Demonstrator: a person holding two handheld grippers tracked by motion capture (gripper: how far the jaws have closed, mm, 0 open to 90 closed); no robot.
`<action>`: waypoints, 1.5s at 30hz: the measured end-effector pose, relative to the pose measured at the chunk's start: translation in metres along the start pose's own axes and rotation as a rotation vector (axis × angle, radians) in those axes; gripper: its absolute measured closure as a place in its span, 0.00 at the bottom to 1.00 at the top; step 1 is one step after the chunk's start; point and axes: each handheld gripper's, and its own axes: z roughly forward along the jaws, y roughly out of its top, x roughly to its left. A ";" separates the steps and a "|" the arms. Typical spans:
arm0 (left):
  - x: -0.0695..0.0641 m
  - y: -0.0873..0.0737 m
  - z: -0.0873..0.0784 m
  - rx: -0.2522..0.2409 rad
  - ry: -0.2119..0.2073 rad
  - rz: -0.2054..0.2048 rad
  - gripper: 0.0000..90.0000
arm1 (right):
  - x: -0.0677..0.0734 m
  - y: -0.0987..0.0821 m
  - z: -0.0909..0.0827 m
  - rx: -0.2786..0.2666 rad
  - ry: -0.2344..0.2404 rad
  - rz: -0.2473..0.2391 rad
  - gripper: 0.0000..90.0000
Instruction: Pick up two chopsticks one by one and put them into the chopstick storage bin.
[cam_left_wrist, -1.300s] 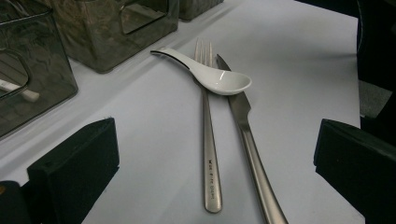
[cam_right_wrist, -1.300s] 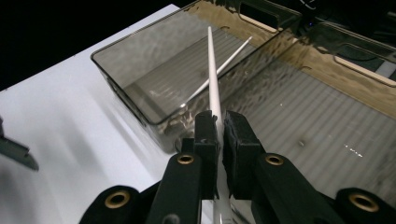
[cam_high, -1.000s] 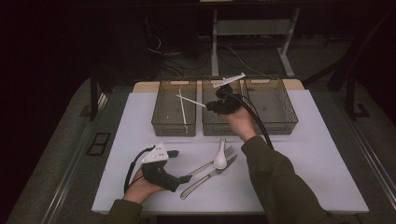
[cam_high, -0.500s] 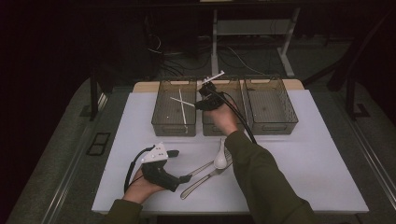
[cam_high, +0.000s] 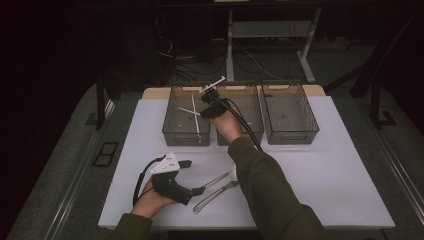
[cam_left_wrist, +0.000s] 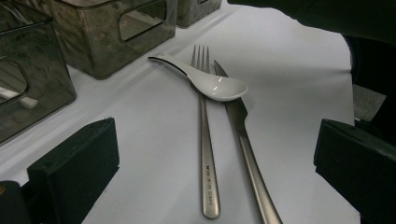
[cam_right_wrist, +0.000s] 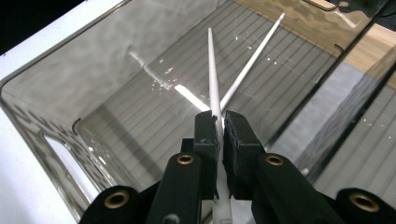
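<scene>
My right gripper (cam_high: 202, 113) hangs over the left clear bin (cam_high: 170, 131), shut on a white chopstick (cam_high: 189, 110) that points down into it. In the right gripper view the jaws (cam_right_wrist: 219, 122) pinch that chopstick (cam_right_wrist: 211, 70) just above a second white chopstick (cam_right_wrist: 254, 56) lying on the bin's ribbed floor. My left gripper (cam_high: 192, 177) rests on the white table at the front left, open and holding nothing. Just ahead of its jaws (cam_left_wrist: 215, 158) lie a fork (cam_left_wrist: 205, 154), a knife (cam_left_wrist: 243, 135) and a white spoon (cam_left_wrist: 205, 81) across them.
Three clear bins stand in a row at the back; the middle bin (cam_high: 250, 137) and right bin (cam_high: 290, 136) sit beside the left one. The person's right forearm (cam_high: 265, 190) crosses the table's centre, above part of the cutlery.
My right gripper has carried the chopstick leftward from over the middle bin to over the left bin, and a little lower. The left gripper and the cutlery have stayed put.
</scene>
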 end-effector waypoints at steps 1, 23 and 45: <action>0.000 0.000 0.000 -0.001 0.000 -0.001 0.00 | 0.001 0.001 0.001 -0.001 0.003 0.000 0.93; 0.001 0.000 0.000 0.006 0.003 0.009 0.00 | 0.002 -0.001 -0.028 -0.059 0.098 -0.037 0.57; -0.001 -0.001 0.000 0.024 0.015 0.009 0.00 | -0.014 -0.078 -0.101 -0.148 0.187 -0.128 0.39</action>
